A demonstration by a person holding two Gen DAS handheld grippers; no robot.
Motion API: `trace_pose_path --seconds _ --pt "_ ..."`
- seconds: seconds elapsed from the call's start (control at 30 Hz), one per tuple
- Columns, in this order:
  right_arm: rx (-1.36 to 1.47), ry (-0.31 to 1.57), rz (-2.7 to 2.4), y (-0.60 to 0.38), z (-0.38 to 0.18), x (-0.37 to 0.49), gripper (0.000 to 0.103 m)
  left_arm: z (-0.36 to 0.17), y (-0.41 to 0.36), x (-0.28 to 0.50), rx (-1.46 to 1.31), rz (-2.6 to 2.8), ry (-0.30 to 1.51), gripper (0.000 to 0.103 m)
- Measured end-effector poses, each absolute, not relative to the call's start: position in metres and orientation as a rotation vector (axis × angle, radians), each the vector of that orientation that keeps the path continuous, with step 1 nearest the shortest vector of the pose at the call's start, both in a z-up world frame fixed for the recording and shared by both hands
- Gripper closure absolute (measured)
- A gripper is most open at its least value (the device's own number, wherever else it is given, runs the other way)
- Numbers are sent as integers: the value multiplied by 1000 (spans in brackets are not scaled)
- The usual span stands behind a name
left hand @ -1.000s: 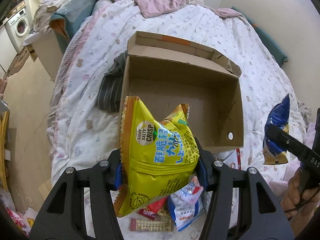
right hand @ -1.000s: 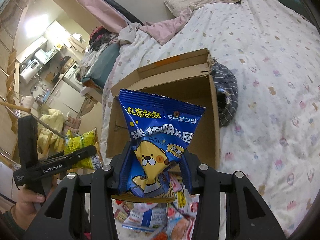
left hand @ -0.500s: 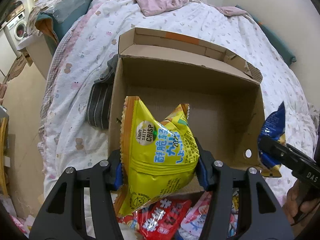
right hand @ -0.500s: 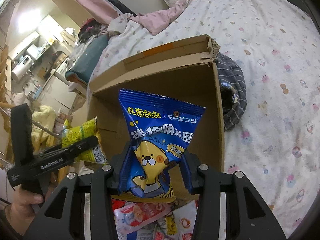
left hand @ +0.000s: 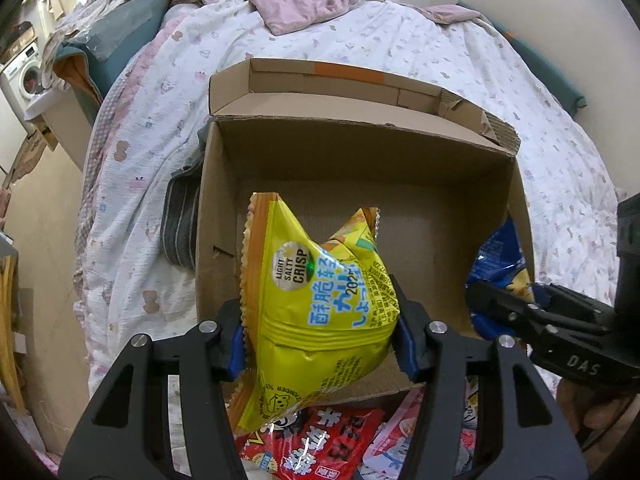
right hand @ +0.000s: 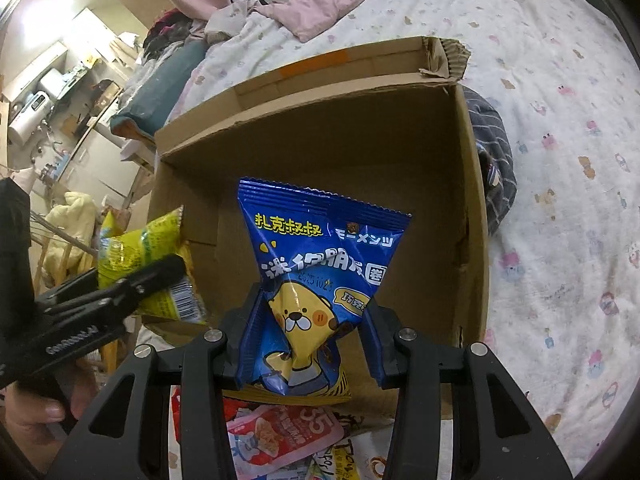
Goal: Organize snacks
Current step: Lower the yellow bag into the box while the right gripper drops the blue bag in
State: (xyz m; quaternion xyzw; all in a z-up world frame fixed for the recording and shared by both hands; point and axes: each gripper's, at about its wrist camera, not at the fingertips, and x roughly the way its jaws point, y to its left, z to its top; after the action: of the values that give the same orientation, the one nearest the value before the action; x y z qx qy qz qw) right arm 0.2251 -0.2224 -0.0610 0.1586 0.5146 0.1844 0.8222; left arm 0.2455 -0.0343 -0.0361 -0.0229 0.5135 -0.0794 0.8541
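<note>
My left gripper (left hand: 320, 340) is shut on a yellow crisp bag (left hand: 316, 300) and holds it over the near left part of an open cardboard box (left hand: 360, 160). My right gripper (right hand: 310, 340) is shut on a blue snack bag (right hand: 316, 276) with a yellow cartoon animal, over the near right part of the same box (right hand: 320, 148). The box floor looks bare. The blue bag also shows at the right of the left wrist view (left hand: 496, 264). The yellow bag shows at the left of the right wrist view (right hand: 144, 252).
The box sits on a bed with a patterned white sheet (left hand: 400, 40). A dark striped cloth (left hand: 180, 224) lies against the box's left side. Several loose snack packets (left hand: 316, 444) lie in front of the box. The floor (left hand: 36, 220) drops off left of the bed.
Both grippers have moved forward with their bags, from in front of the box to over its near edge. The box now fills more of both views.
</note>
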Motion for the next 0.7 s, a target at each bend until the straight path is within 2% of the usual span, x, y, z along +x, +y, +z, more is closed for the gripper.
trace_pose_path --seconds 0.13,0.23,0.3,0.4,0.7 --pt "342 1086 377 -226 -60 226 56 -33 -33 244 -44 -164 1063 49" --pt "352 1085 364 -229 -60 228 56 -32 -32 245 -26 -140 1056 45" --pt "355 1085 361 -229 -60 227 55 -33 -31 245 -26 -133 1061 30" --pt "353 1086 361 -230 -60 227 55 -31 -27 244 -36 -110 1048 20" --pt "358 1080 366 -230 -60 226 55 -29 -23 245 -43 -101 1041 20"
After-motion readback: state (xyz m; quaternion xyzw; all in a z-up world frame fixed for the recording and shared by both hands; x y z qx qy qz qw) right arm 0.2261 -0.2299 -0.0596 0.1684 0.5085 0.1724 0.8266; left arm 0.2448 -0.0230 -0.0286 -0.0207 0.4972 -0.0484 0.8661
